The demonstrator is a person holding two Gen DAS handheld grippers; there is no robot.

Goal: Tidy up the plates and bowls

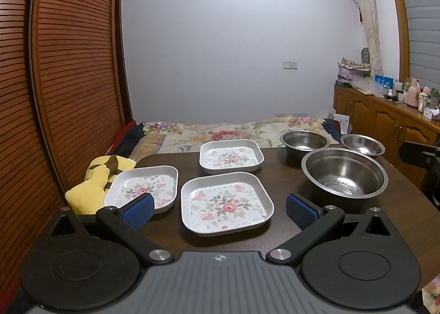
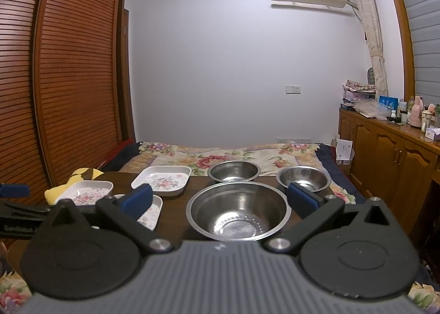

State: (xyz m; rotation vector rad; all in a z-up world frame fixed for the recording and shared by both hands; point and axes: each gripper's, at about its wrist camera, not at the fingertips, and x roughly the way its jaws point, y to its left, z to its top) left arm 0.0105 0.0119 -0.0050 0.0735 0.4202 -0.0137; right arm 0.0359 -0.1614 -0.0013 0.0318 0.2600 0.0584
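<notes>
Three square floral plates lie on the dark table (image 1: 275, 234): a near one (image 1: 227, 204), a left one (image 1: 143, 189) and a far one (image 1: 231, 159). Three steel bowls stand to the right: a large one (image 1: 343, 174), a far one (image 1: 304, 141) and a small one (image 1: 362, 144). My left gripper (image 1: 220, 211) is open and empty, its jaws on either side of the near plate, above the table. My right gripper (image 2: 220, 200) is open and empty, just before the large bowl (image 2: 238, 209). The far bowl (image 2: 233, 171), small bowl (image 2: 303, 178) and far plate (image 2: 162, 179) lie beyond.
A yellow plush toy (image 1: 93, 185) sits at the table's left edge. A bed with a floral cover (image 1: 233, 132) lies behind the table. A louvred wardrobe (image 1: 68, 66) stands on the left, a wooden cabinet (image 1: 390, 124) with bottles on the right.
</notes>
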